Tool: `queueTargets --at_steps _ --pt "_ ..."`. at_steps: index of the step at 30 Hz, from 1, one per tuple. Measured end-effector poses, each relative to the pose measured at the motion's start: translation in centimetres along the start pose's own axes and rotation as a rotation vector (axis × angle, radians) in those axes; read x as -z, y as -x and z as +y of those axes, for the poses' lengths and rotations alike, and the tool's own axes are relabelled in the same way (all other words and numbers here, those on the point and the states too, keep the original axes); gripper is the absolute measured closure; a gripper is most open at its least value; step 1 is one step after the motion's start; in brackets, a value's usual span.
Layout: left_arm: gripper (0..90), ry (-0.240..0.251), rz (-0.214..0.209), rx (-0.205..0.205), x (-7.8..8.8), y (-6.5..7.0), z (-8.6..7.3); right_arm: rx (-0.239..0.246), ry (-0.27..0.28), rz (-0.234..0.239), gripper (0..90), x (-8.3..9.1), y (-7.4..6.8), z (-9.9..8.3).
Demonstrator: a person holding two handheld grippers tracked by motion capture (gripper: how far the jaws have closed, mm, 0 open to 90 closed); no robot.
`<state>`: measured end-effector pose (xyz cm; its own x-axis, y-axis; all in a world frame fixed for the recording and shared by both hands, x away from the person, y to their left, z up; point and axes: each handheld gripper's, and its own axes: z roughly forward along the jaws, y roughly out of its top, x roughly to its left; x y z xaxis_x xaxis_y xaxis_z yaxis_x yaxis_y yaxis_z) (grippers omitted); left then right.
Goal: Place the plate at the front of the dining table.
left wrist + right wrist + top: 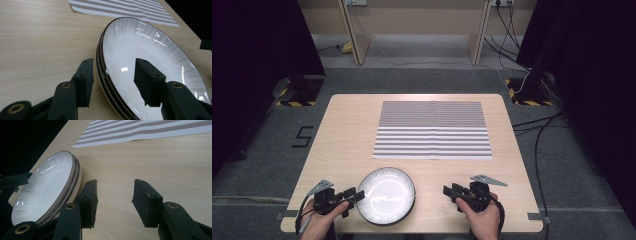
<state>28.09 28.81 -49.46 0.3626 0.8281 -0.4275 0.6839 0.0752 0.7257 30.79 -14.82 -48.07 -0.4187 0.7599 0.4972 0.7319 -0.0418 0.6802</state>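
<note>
A stack of white plates with dark rims (386,196) sits at the front middle of the wooden table (342,130). My left gripper (353,196) is open at the stack's left edge. In the left gripper view the plates' (140,50) rim runs between the jaws of my left gripper (115,65), one jaw outside on the table side and one over the plate's inside, and neither pad presses. My right gripper (449,192) stands open to the right of the stack, apart from it. In the right gripper view the gap of my right gripper (115,183) holds bare wood, with the plates (47,182) at the left.
A grey-and-white striped placemat (432,130) lies flat in the middle of the table, beyond the plates. The table's front edge runs just under both hands. Cables (537,135) trail on the floor at the right, and dark curtains hang on both sides.
</note>
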Motion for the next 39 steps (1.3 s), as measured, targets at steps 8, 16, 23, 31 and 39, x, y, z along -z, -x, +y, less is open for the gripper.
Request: queueTargets --at_steps 8,16,23,31,39 --pt "54.4 -0.022 0.000 -0.001 0.4 0.2 0.8 0.020 -0.053 0.031 65.8 -1.8 -2.4 1.0" --pt "61.2 -0.064 0.006 0.007 0.4 0.7 1.3 0.063 -0.142 0.098 76.4 -4.3 -5.8 1.8" --pt "62.9 -0.075 0.021 0.002 0.5 0.6 1.4 0.070 -0.204 0.076 78.6 -6.0 -7.0 1.9" --pt "64.2 -0.088 0.020 0.000 0.5 0.6 1.1 0.071 -0.243 0.039 78.5 -6.6 -7.4 1.9" --pt "65.6 -0.102 0.014 0.004 0.5 0.7 1.1 0.066 -0.286 0.003 86.5 -6.7 -7.6 2.3"
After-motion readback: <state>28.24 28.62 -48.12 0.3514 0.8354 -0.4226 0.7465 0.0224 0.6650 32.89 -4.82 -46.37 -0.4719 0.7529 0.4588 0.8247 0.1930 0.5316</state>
